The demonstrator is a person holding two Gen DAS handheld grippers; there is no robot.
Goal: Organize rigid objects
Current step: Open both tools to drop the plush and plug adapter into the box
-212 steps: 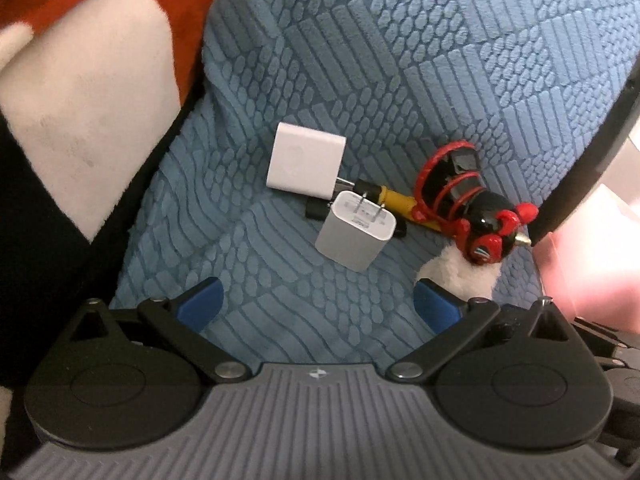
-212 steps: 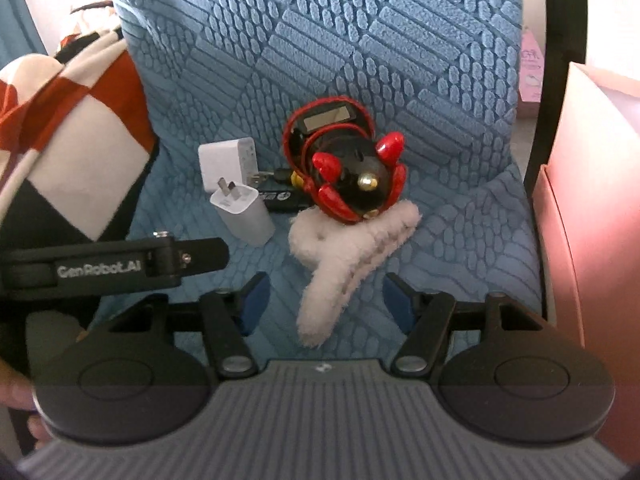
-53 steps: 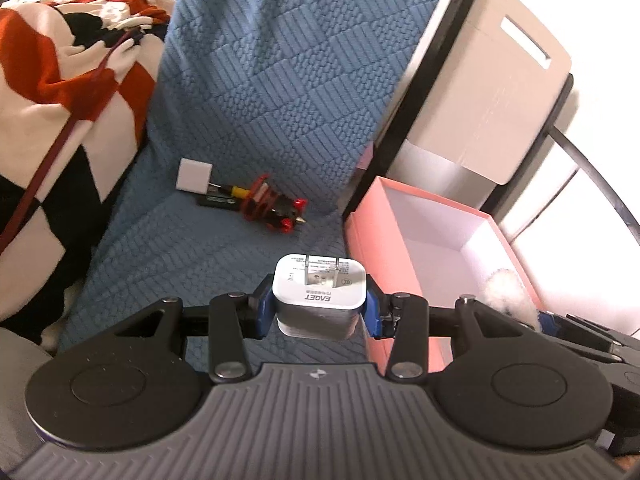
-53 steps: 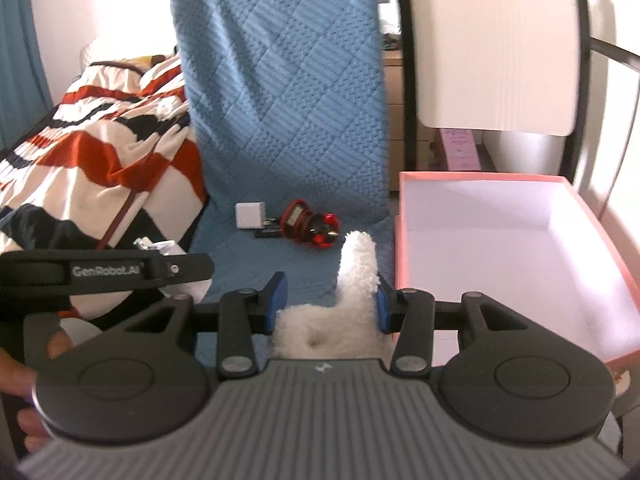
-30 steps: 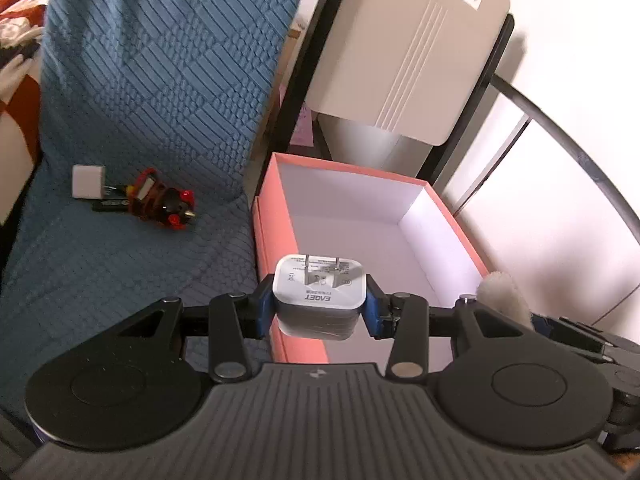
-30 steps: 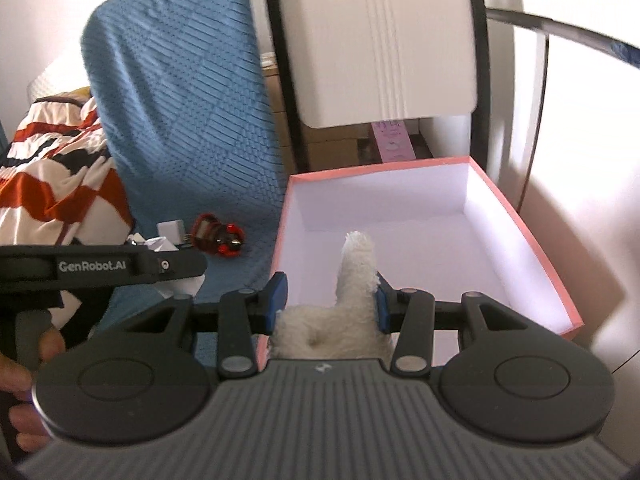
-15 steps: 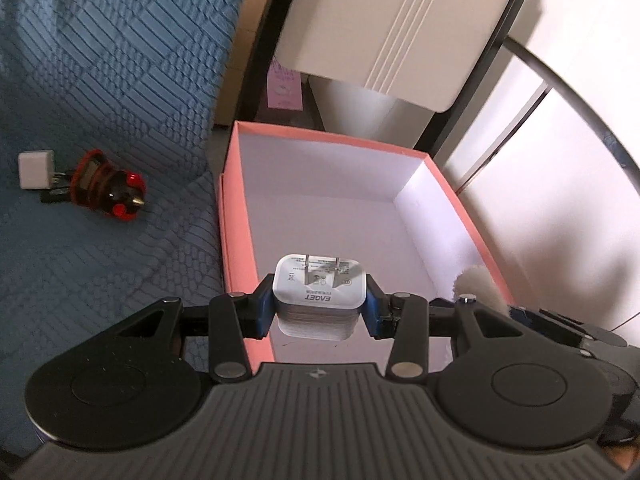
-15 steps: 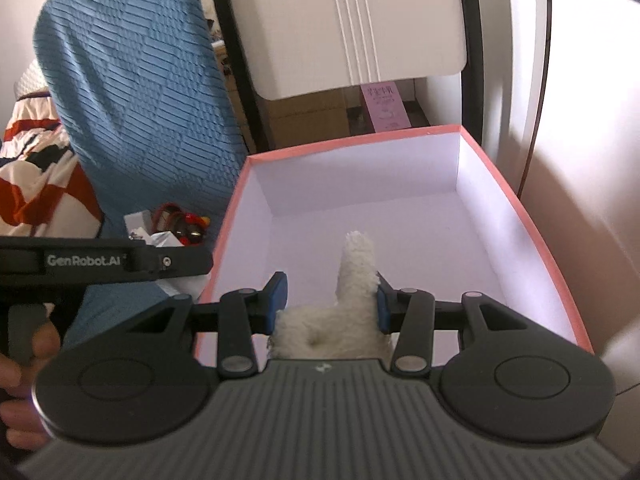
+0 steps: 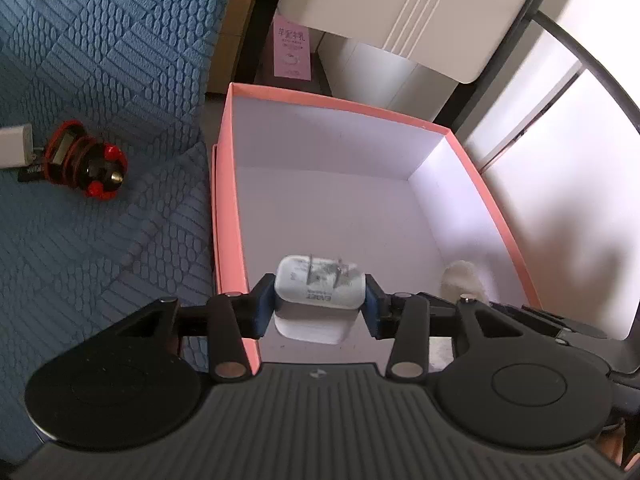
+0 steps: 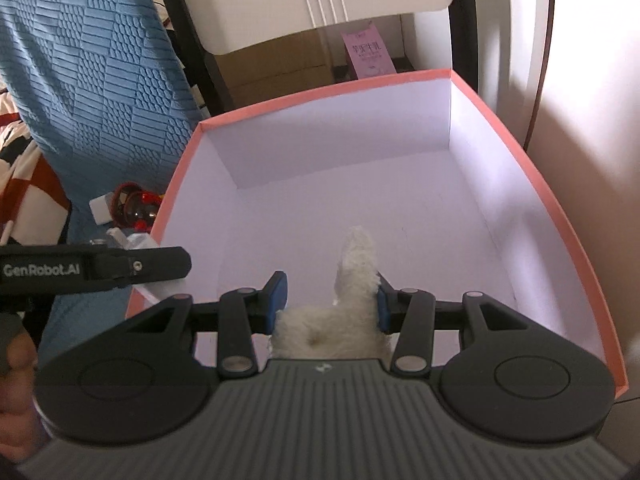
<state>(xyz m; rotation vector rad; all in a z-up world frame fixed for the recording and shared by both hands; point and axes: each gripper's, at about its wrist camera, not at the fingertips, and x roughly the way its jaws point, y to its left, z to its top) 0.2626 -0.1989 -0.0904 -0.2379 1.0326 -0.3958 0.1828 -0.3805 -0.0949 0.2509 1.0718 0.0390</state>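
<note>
Two hand-held grippers hang over one pink box [image 9: 224, 168]. The left hand-held gripper [image 9: 319, 306], jaws just easing apart, has one white charger [image 9: 318, 292] between them; the right hand-held gripper [image 10: 328, 304] pinches one fluffy clip [image 10: 352, 304]. At nine o'clock, on the blue cover [image 9: 100, 60], lie one red toy [image 9: 86, 164] and one white adapter [image 9: 14, 146].

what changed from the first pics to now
Both tongs took things off the blue cover and carried them over the pink box. The left tongs lifted the white charger; their jaws have just been opening with it between them. The right tongs hold the fluffy white clip. The red and black toy and the other white charger stayed put.
</note>
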